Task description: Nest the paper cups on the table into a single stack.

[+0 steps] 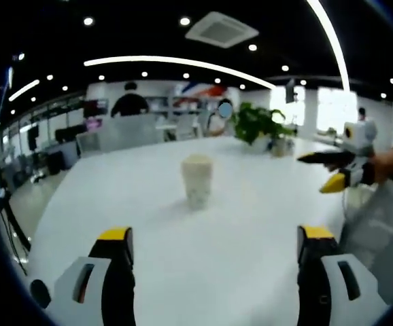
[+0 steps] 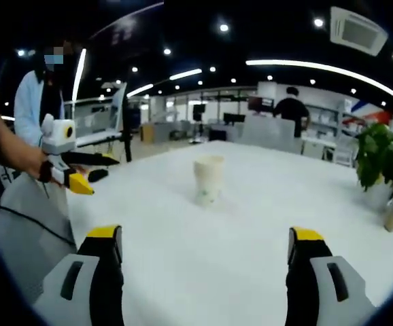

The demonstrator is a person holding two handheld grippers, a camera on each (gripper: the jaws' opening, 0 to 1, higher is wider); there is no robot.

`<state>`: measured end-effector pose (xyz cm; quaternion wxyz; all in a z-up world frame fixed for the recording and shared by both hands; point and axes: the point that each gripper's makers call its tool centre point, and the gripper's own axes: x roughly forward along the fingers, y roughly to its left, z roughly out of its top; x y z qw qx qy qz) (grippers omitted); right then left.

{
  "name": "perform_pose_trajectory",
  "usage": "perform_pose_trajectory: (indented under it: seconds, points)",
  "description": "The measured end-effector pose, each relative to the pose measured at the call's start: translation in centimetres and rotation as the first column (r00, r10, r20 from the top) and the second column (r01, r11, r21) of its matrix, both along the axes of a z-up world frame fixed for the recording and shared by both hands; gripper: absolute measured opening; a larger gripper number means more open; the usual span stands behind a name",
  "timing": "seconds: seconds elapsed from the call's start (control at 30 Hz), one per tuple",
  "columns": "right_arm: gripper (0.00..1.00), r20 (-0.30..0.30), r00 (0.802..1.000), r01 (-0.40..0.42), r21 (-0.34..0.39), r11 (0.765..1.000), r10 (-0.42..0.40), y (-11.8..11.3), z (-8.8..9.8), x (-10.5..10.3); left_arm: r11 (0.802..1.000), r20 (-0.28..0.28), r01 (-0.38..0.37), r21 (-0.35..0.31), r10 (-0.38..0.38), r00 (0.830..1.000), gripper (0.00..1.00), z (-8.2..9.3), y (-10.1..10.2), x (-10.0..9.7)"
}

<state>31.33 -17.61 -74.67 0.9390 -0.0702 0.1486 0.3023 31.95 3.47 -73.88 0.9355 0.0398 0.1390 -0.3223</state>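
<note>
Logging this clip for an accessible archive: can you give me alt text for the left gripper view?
A pale paper cup stack stands upright on a white table, straight ahead of the left claw, whose yellow-tipped jaws are spread wide with nothing between them. The right claw comes in from the right, held above the table, and a potted plant sits at the table's far end.

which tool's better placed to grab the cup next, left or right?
Roughly even, slight edge to the left. The paper cup stands upright on the white table, centred between the open jaws of both the left tool and the right tool. It looks marginally nearer in the left gripper view.
</note>
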Motion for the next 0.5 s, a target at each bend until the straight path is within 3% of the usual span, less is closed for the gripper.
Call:
perform_pose_trajectory:
  seconds: [0.07, 0.2, 0.27, 0.33, 0.5]
  points:
    - [1.0, 0.005, 1.0, -0.005, 0.008, 1.0, 0.005, 0.1, 0.2, 0.0, 0.999, 0.014, 0.003, -0.041, -0.002, 1.0, 0.98, 0.5, -0.3, 0.0]
    - [1.0, 0.013, 1.0, -0.002, 0.003, 1.0, 0.002, 0.1, 0.2, 0.0, 1.0, -0.018, 0.025, 0.015, -0.025, 1.0, 0.98, -0.8, -0.4, -0.5]
    - [1.0, 0.019, 1.0, -0.003, 0.005, 1.0, 0.003, 0.1, 0.4, 0.0, 0.999, -0.009, 0.034, -0.001, -0.034, 0.999, 0.98, -0.1, -0.5, -0.4]
    - [1.0, 0.024, 1.0, 0.001, 0.025, 1.0, -0.001, 0.1, 0.8, 0.1, 0.999, 0.015, 0.033, 0.025, -0.033, 0.999, 0.98, 0.5, 0.0, -0.4]
    - [1.0, 0.03, 1.0, 0.005, 0.041, 0.999, -0.006, 0.1, 1.1, 0.1, 0.999, -0.014, 0.036, 0.016, -0.036, 0.999, 0.98, 0.6, 1.3, -1.4]
